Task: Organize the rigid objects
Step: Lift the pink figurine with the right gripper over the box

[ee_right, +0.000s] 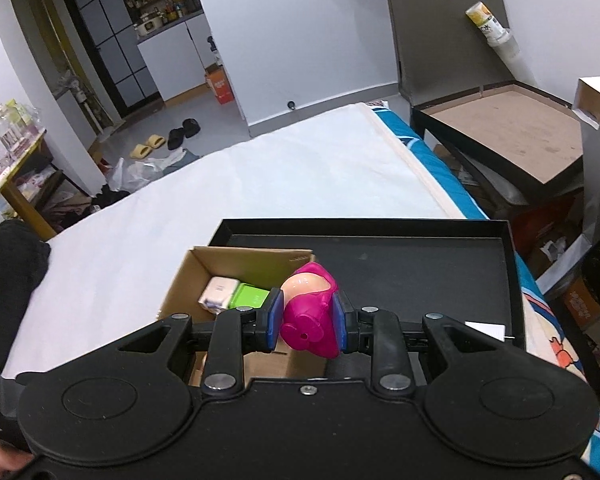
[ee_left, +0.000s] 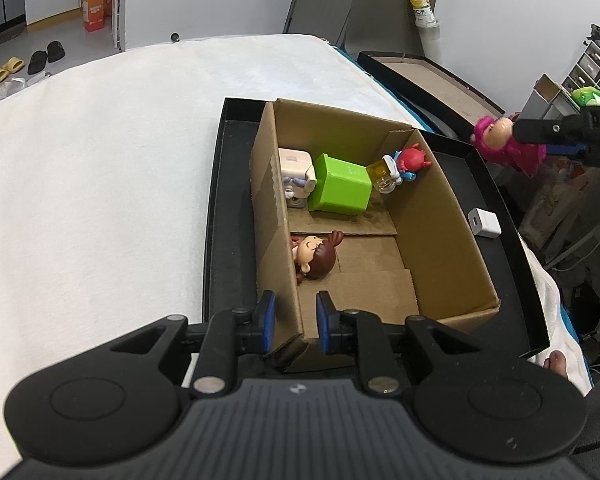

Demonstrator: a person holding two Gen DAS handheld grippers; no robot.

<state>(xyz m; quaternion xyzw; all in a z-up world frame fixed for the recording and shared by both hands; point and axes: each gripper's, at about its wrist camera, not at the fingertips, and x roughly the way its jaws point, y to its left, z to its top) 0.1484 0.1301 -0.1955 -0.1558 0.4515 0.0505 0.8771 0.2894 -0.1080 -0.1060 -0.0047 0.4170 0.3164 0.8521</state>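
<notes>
Magenta plastic figurine [ee_right: 309, 312] is clamped by right gripper [ee_right: 307, 322]; brown cardboard box [ee_left: 452, 240] wall (near-left corner) is pinched by left gripper [ee_left: 296, 322].

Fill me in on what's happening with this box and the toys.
A person works two handheld grippers. The left gripper is shut on the near wall of the cardboard box, which sits in a black tray. The right gripper holds a pink figurine above the tray. Several toys already lie in the box; a white adapter lies outside it.
</notes>
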